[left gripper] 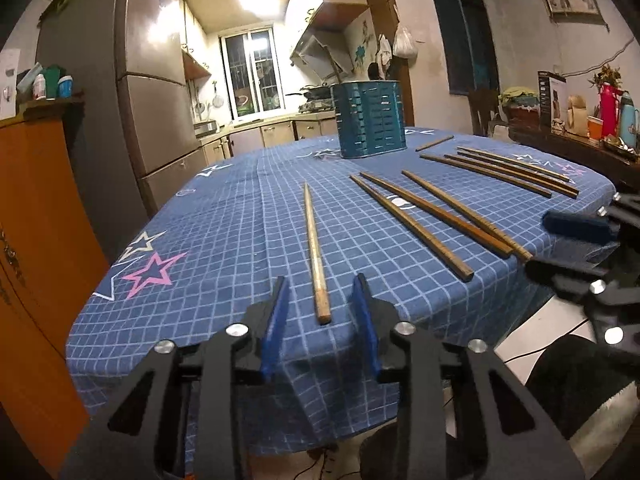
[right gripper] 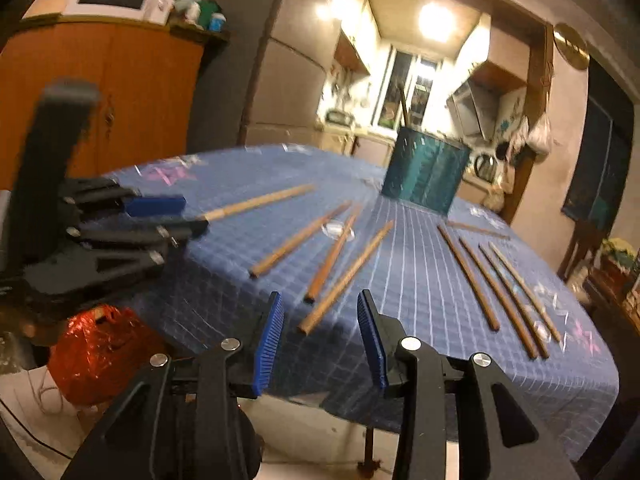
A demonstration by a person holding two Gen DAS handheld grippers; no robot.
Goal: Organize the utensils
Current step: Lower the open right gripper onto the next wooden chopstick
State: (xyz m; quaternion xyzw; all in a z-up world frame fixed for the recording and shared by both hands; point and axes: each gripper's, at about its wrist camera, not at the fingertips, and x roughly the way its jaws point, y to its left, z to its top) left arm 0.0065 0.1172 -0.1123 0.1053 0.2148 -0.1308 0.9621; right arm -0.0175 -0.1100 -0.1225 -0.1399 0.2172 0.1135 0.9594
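A worktop (left gripper: 224, 216) under a blue checked cloth with star prints fills the scene, a kitchen behind it. Near the far edge stands a teal slotted utensil holder (left gripper: 369, 119), upright. Wooden chopsticks lie loose on the cloth in front of it: four close together at the far right (left gripper: 504, 170), three more in the middle (left gripper: 436, 220), and one pale chopstick (left gripper: 315, 252) alone on the left. That pale chopstick is the nearest piece to the left gripper (left gripper: 322, 320); its thick end lies between the blue fingers (left gripper: 276, 316), and its long axis runs straight away from them toward the holder. The fingers stand narrowly apart, clear gaps on both sides, holding nothing. The right gripper (right gripper: 320, 344), beside it, faces the near ends of the middle three, its fingers moderately apart and empty. Nothing stands between either gripper and the chopsticks; the holder sits well beyond them.
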